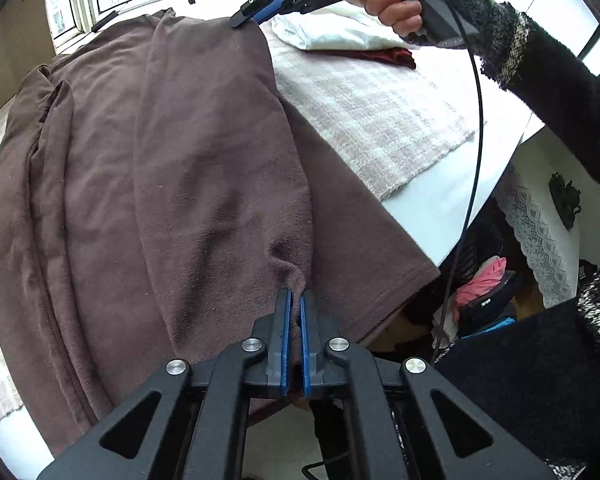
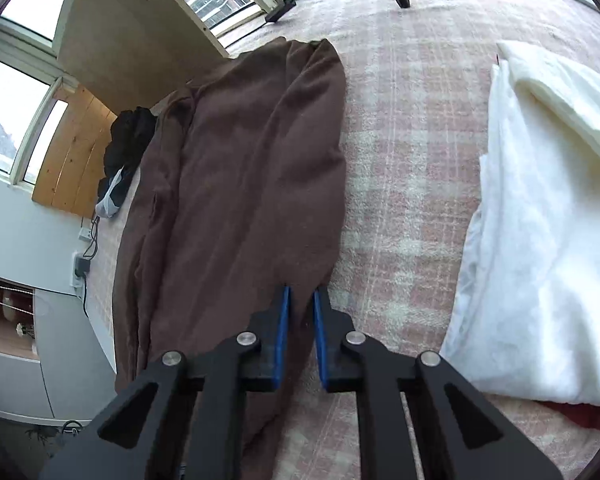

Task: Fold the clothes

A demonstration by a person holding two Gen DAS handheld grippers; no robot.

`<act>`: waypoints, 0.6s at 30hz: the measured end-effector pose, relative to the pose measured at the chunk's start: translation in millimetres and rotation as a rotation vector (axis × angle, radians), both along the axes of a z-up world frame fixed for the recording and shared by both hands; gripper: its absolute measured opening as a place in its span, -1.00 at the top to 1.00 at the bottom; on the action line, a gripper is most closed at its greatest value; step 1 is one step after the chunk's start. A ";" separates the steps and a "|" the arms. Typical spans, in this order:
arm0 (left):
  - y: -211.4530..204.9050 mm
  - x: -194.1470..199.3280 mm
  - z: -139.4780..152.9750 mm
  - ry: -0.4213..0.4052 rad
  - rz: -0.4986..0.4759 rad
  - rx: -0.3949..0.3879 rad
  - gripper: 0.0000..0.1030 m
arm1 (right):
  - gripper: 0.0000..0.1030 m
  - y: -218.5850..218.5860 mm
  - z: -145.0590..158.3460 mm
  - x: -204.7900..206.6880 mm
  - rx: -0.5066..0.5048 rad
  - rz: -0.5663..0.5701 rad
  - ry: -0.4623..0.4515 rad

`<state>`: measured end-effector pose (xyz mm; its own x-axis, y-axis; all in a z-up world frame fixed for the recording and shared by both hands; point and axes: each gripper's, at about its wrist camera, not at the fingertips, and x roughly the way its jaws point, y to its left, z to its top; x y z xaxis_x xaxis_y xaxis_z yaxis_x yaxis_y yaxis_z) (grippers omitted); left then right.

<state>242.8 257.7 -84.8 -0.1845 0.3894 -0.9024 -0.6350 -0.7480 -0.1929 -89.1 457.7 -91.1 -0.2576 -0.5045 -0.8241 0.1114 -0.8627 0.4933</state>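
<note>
Fingers (image 1: 284, 320) of the left gripper (image 1: 295, 300) are clenched on a small tuck of the brown fleece garment (image 1: 204, 168), pinching its near folded edge between the blue pads; the garment lies lengthwise along the bench (image 1: 440, 200), folded over itself, one hem hanging off the near edge; beneath it is a pale pink checked cloth (image 1: 380, 120) spread over the bench top. Seen from the right wrist, the right gripper (image 2: 301, 296) sits at the far corner of the same garment (image 2: 252, 168), its fingers (image 2: 284, 320) drawn close with brown fabric between them, grasping that edge; from the left wrist it (image 1: 246, 16) touches the garment's far corner, held by a hand (image 1: 396, 4) in a dark knitted sleeve (image 1: 540, 68). Folded white clothes (image 2: 540, 240) lie to the right on the checked cloth, apart from the brown garment; a dark red piece (image 1: 396, 56) shows under them; a black bundle (image 2: 128, 152) rests at the bench's left end.
</note>
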 end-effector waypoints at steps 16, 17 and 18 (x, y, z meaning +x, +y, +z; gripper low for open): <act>-5.2 -2.4 -0.3 -0.030 0.111 -0.009 0.42 | 0.75 17.5 19.4 -11.2 0.268 0.054 0.024; -5.5 -8.0 -6.6 -0.049 0.132 -0.006 0.42 | 0.74 18.5 32.0 -10.0 0.275 0.051 0.059; -5.8 -13.6 -12.8 -0.067 0.152 -0.003 0.42 | 0.59 15.4 43.5 -13.6 0.276 0.046 0.100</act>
